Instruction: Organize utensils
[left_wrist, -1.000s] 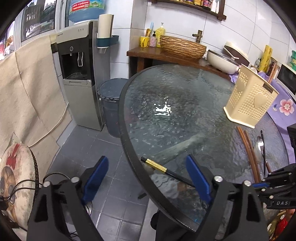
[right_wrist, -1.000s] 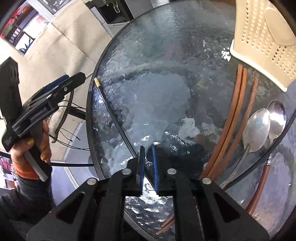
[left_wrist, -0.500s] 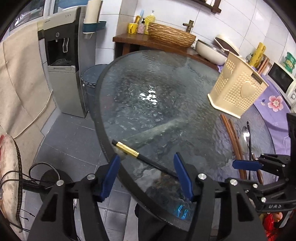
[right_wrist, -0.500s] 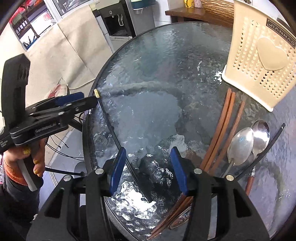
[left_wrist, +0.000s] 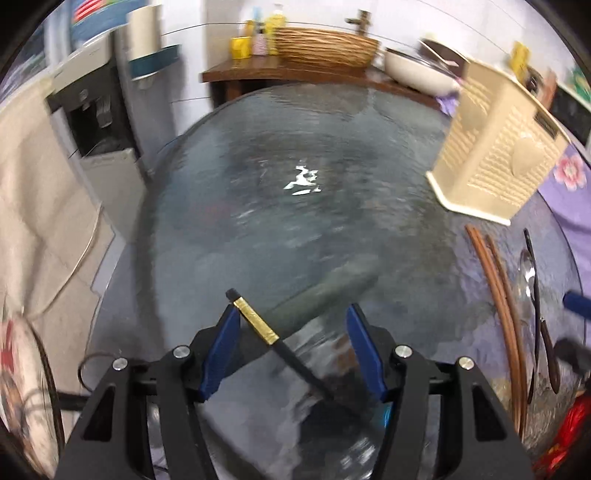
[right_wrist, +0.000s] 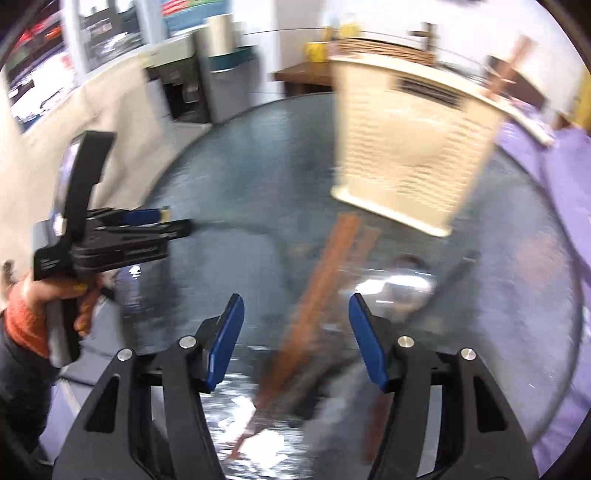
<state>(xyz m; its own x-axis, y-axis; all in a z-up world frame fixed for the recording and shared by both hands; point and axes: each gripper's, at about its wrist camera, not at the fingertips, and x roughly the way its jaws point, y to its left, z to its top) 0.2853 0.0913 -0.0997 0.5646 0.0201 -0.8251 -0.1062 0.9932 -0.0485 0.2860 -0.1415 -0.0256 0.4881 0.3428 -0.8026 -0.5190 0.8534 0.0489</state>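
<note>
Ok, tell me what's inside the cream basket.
A brown stick-like handle pokes out above the cream basket, blurred. The basket's perforated walls hide the rest of the inside in both views.

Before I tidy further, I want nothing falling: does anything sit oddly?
Yes. The black chopstick lies alone near the glass table edge, between the open left gripper fingers, apart from the brown chopsticks beside the holder.

The round table (left_wrist: 258, 192) is textured glass, rippled and glossy, catching a bright glare. The cream utensil holder (left_wrist: 495, 162) looks like matt perforated plastic. The black chopstick (left_wrist: 295, 363) is smooth with a shiny gold band; the brown chopsticks (left_wrist: 496, 295) look like wood, the spoon (left_wrist: 528, 266) polished metal.
</note>
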